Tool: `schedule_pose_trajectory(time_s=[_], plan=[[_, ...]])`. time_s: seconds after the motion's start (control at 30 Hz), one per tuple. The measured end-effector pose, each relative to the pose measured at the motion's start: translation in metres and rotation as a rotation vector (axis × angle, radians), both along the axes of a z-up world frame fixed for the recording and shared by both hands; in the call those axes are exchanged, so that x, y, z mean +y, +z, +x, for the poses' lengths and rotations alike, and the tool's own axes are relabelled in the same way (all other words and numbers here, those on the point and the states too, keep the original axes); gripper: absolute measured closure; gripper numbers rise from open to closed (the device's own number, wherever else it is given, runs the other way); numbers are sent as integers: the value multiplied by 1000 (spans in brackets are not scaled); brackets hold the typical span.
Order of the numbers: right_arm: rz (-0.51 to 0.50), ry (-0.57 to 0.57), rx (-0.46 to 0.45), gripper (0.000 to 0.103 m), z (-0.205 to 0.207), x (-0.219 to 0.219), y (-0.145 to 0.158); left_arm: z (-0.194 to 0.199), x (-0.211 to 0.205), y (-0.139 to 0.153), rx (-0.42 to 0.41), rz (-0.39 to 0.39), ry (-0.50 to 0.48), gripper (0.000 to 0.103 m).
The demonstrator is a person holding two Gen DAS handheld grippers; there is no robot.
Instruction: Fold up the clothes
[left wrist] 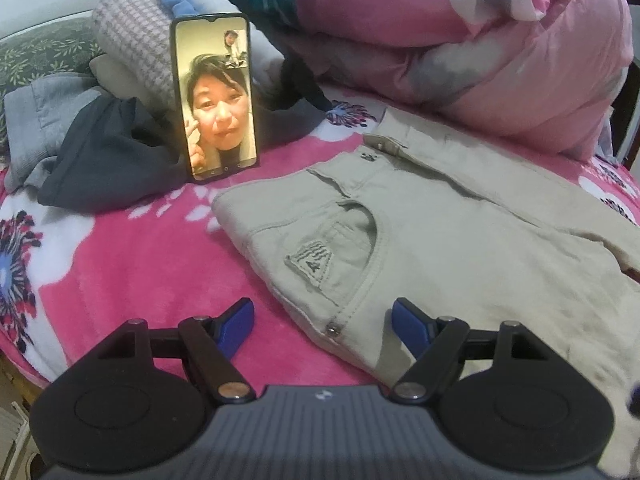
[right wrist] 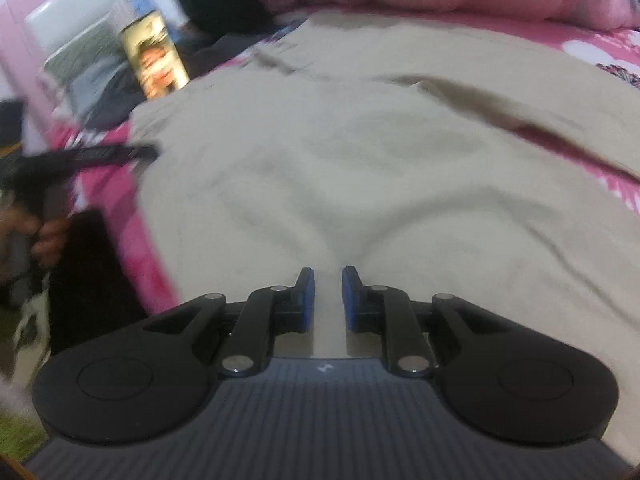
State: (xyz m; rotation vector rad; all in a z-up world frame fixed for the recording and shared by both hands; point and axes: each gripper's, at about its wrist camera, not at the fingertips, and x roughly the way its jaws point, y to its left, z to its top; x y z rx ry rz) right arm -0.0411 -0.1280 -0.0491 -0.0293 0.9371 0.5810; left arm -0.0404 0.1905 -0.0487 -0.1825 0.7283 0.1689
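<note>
While my left claw (left wrist: 323, 312) hangs over the near edge of the bed with its blue pads (left wrist: 236, 322) standing wide apart and nothing between them, the beige trousers (left wrist: 420, 240) lie flat on the pink flowered blanket (left wrist: 140, 264) just ahead and to the right. Their waistband points toward the pillows, the front pocket with its small sewn patch (left wrist: 312, 262) faces up, and a metal rivet (left wrist: 332, 329) sits close to my right pad. That pad overlaps the trousers' near edge in the view; the other is over bare blanket.

My right claw (right wrist: 328, 294) is low over the same trousers (right wrist: 360, 168), farther along the legs. Its pads (right wrist: 306, 300) stand a narrow gap apart, and a raised ridge of the beige cloth runs up the middle of that gap; whether the pads press on it I cannot tell, as the view is blurred. At the left edge of that view I see my other claw (right wrist: 100, 156) and the hand (right wrist: 44, 232) gripping its handle.

Beyond the trousers a phone (left wrist: 214, 100) stands upright with a video call on its screen, leaning against a heap of other clothes (left wrist: 92, 140): grey, dark blue and checked pieces. A rolled pink quilt (left wrist: 480, 40) lies across the far right of the bed.
</note>
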Motion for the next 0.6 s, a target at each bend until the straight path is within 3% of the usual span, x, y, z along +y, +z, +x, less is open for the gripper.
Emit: schedule_pose_trajectory(time_s=[0.13, 0.23, 0.33, 0.43, 0.53, 0.6], plan=[[10, 49, 0, 87, -5, 12, 16, 2, 0, 1, -8, 10, 14, 25], [38, 94, -99, 87, 5, 31, 23, 2, 1, 0, -10, 36, 33, 25], [51, 172, -163, 87, 15, 64, 12, 0, 5, 0, -9, 57, 48, 24], [-4, 247, -94, 88, 11, 86, -15, -2, 12, 1, -7, 43, 38, 24], [-18, 338, -95, 90, -6, 89, -6, -3, 14, 2, -12, 49, 19, 24], [10, 334, -117, 90, -1, 89, 6, -5, 16, 3, -19, 45, 6, 24]])
